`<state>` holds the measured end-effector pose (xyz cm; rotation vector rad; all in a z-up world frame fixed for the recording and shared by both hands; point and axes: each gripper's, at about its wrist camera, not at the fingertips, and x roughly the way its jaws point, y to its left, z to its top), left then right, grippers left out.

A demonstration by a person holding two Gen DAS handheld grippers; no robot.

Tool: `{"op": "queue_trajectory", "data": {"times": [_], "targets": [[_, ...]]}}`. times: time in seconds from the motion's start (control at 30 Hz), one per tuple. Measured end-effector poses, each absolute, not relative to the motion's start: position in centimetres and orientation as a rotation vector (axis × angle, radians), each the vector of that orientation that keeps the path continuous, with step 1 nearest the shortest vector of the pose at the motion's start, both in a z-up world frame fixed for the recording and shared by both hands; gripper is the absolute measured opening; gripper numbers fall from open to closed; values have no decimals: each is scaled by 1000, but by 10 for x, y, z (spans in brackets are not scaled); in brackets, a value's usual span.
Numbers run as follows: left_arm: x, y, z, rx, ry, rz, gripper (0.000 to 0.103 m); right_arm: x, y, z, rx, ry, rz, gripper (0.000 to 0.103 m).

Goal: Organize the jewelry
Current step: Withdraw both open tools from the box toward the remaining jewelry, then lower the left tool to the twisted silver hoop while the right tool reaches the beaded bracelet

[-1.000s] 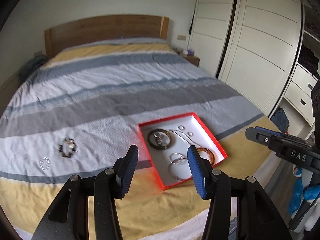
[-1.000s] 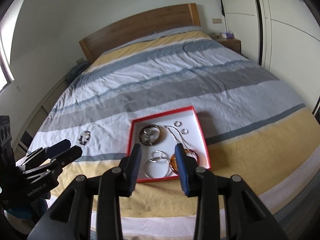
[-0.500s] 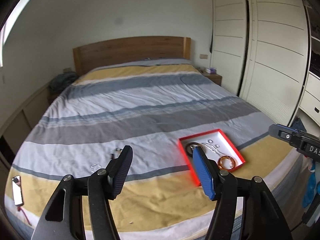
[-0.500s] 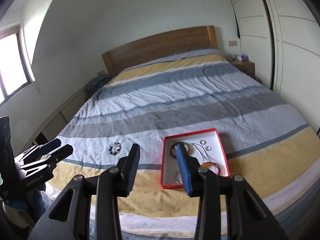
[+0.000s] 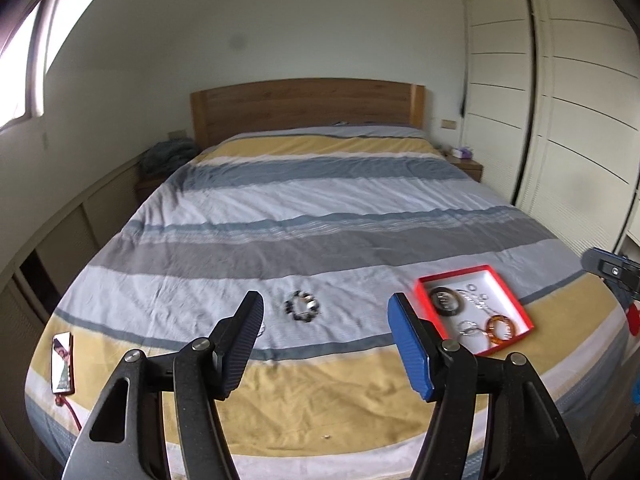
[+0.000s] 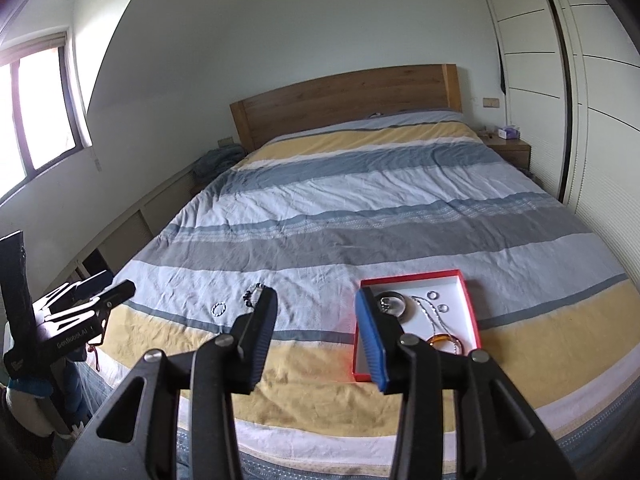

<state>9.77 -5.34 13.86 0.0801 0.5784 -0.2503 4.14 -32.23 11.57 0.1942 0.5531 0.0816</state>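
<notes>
A: Bedroom, daylight from a window on the left, white wardrobe doors down the right. The work surface is a bed (image 5: 320, 216) under a striped duvet: soft, creased, nothing flat to press against.

B: Where's the jewelry?

A: Most of it is already in the red tray (image 5: 504, 280) near the foot of the bed, on the right: a dark bangle (image 5: 444, 300), an amber bangle (image 5: 502, 326), hoops, small rings, a chain. Two pieces lie loose on the duvet, well apart from the tray: a bead bracelet (image 5: 302, 306) and, just left of it, a small ring (image 6: 219, 309).

B: And the claws?

A: The left gripper (image 5: 322, 344) is spread wide, its jaws having just been opening, nothing between them; the bracelet sits beyond its tips. The right gripper (image 6: 316, 338) is also released and empty, with a narrower gap.

B: So the bracelet is next, I'd guess.

A: Likely, for the left one. Come down with the pads straddling one side of the loop, not the whole ring, and close low enough to catch beads without pinching the cloth.
</notes>
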Motion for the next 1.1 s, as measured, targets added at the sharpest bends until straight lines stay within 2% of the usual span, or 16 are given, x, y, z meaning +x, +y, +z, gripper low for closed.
{"op": "queue_trajectory", "data": {"times": [0.57, 0.97, 1.1], "targets": [[192, 53, 29, -8, 775, -55, 65, 151, -277, 36, 139, 742, 147, 40], [256, 65, -52, -35, 919, -79, 65, 247, -226, -40, 101, 902, 242, 41], [283, 61, -68, -50, 939, -106, 60, 278, -203, -58, 84, 933, 282, 42]]}}
